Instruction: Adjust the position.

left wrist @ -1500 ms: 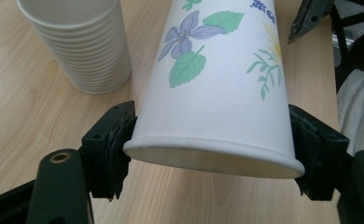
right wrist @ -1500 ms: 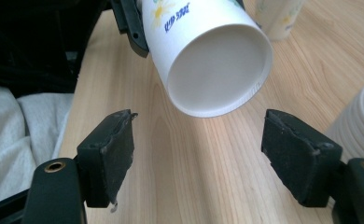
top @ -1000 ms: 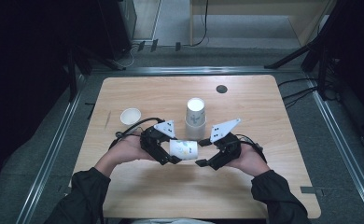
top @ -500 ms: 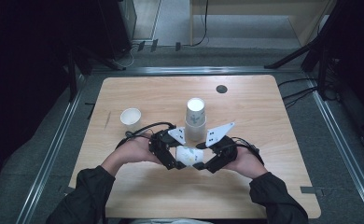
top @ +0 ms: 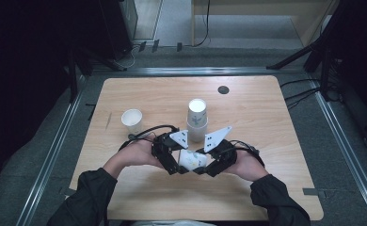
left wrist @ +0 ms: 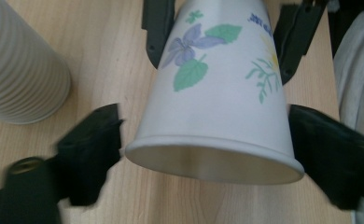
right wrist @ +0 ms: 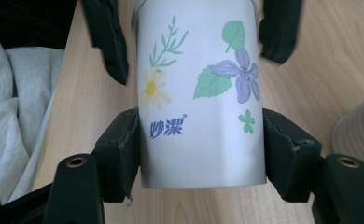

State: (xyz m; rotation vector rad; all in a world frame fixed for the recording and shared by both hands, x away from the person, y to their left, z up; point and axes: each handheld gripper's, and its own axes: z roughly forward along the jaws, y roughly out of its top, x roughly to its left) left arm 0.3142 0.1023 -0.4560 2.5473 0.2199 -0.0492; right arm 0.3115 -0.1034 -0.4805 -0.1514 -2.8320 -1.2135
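Note:
A white paper cup [top: 191, 159] printed with flowers lies level between my two grippers, just above the table's front middle. My right gripper [right wrist: 201, 149] has just been closing, and its pads [right wrist: 119, 154] now press both sides of the cup [right wrist: 201, 93] near its base. My left gripper [left wrist: 203, 140] has just been opening. Its jaws now stand spread either side of the cup's rim [left wrist: 217, 154] without squeezing it. In the high view the left gripper [top: 172, 162] and right gripper [top: 205, 165] face each other closely.
An upside-down stack of cups [top: 197, 120] stands just behind the grippers; its ribbed side [left wrist: 21, 70] is close by. A small white cup [top: 131, 120] stands upright at the left. A dark round spot [top: 223, 89] marks the far tabletop [top: 266, 117].
The two grippers have drawn closer together around the cup. The left jaws have spread off the cup, and the right jaws have closed onto it.

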